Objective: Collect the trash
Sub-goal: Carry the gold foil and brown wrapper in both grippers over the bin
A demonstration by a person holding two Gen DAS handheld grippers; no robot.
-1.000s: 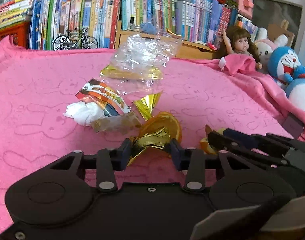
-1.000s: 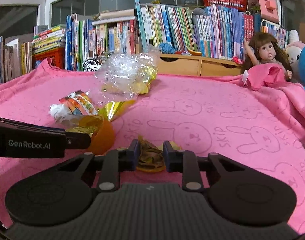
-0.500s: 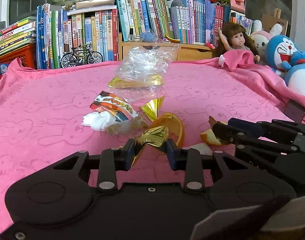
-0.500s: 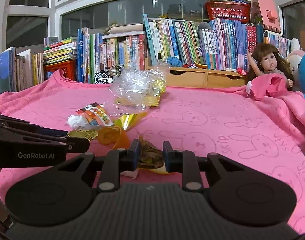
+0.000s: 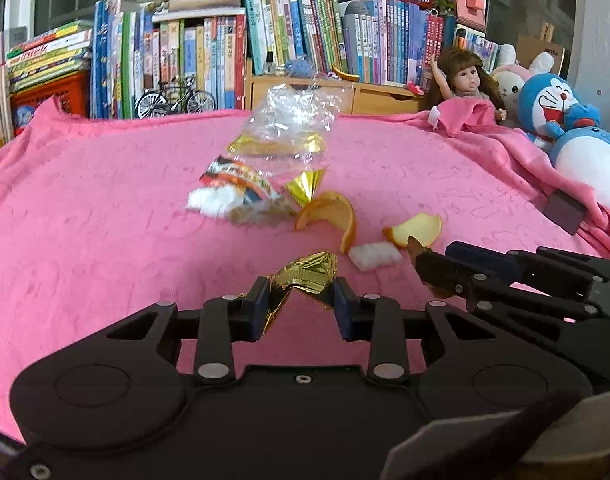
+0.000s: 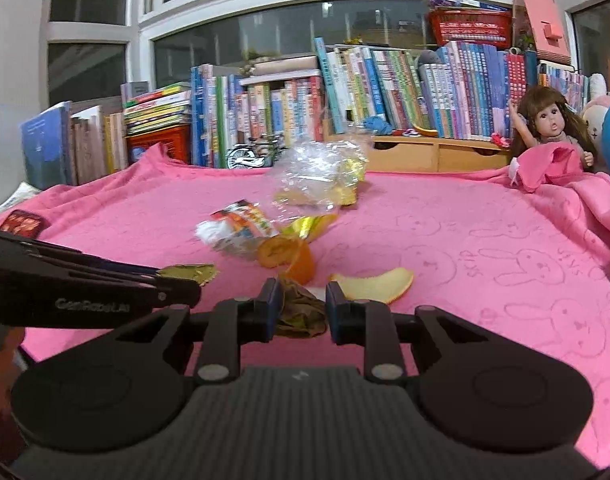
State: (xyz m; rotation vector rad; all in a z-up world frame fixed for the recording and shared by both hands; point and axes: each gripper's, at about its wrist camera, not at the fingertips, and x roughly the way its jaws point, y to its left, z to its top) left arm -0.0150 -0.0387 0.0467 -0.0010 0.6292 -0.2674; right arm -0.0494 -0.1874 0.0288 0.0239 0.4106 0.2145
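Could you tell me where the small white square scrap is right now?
In the left wrist view, the white scrap lies on the pink cloth, between two orange peels.

Both views are taken from low over the pink blanket, looking forward and slightly down toward the far bookshelf. The left wrist view is set behind the left gripper, with the right gripper seen entering from the right. The right wrist view is set behind the right gripper, the left gripper entering from the left. The near litter, the clear plastic bag and the doll are shared by both.
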